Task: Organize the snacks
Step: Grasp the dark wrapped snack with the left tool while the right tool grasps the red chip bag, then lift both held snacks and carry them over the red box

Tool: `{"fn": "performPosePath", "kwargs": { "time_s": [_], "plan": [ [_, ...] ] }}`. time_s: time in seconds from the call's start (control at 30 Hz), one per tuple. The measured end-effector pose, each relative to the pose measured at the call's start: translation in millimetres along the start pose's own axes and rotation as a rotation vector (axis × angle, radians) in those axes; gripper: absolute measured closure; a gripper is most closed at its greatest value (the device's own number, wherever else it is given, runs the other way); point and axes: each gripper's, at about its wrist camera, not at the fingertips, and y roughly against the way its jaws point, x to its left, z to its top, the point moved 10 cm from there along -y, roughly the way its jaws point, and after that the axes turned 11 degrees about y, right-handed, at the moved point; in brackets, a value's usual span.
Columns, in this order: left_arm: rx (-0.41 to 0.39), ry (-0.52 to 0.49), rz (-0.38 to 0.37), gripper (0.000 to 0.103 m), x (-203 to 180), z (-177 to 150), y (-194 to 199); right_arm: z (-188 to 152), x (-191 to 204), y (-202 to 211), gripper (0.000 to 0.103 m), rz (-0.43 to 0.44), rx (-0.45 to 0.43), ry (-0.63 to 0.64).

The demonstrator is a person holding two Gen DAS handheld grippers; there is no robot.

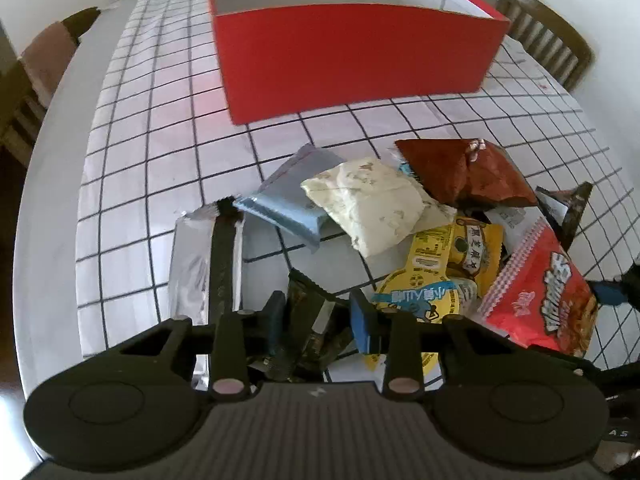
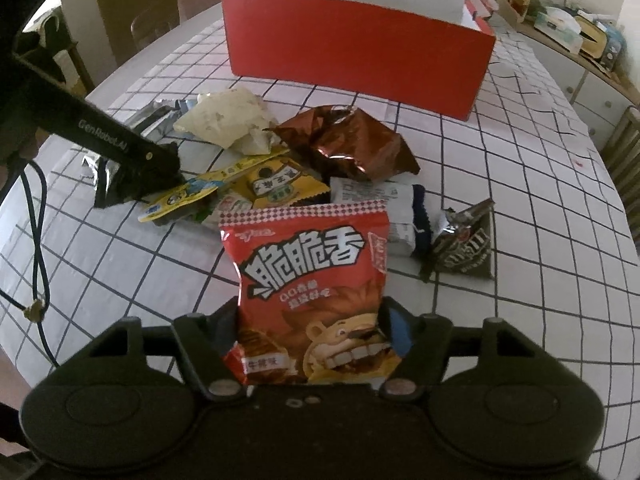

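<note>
Meanwhile one red box (image 2: 356,48), one red packet (image 2: 308,300) in right claw (image 2: 310,332).

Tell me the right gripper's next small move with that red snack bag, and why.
Probably lift and carry it forward toward the red box. The right gripper already has its fingers on both sides of the red snack bag, the box stands open beyond the pile, and the left gripper is busy at the dark packet.
</note>
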Motion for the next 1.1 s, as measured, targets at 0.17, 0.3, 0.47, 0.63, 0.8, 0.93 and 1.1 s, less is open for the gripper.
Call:
{"fn": "performPosePath", "kwargs": {
  "time_s": [0.17, 0.3, 0.47, 0.63, 0.8, 0.93, 1.1],
  "plan": [
    [-0.015, 0.064, 0.018, 0.075, 6.2, -3.9, 4.9, -2.2, -2.4, 6.2, 0.039, 0.004, -0.011, -0.03],
    [-0.012, 0.061, 0.011, 0.075, 7.1, -10.1, 9.3, -4.5, -3.5, 11.5, 0.039, -0.002, -0.017, -0.039],
    [0.004, 0.048, -0.012, 0.075, 6.0, -21.2, 14.7, -8.6, -2.1, 18.4, 0.039, 0.008, -0.028, -0.055],
    [0.011, 0.032, -0.046, 0.039, 0.8, -29.3, 19.9, -13.1, -4.5, 22.8, 0.039, 0.013, -0.032, -0.082],
    [0.025, -0.042, -0.046, 0.037, -4.7, -39.6, 21.1, -16.7, -7.4, 27.3, 0.039, 0.015, -0.04, -0.104],
    [0.05, -0.056, -0.046, 0.038, -4.5, -46.1, 16.6, -18.7, -7.3, 29.0, 0.039, 0.018, -0.039, -0.109],
    [0.056, -0.037, -0.022, 0.053, -0.8, -49.8, 12.7, -18.2, -5.5, 29.2, 0.039, 0.023, -0.039, -0.106]
  ]
}}
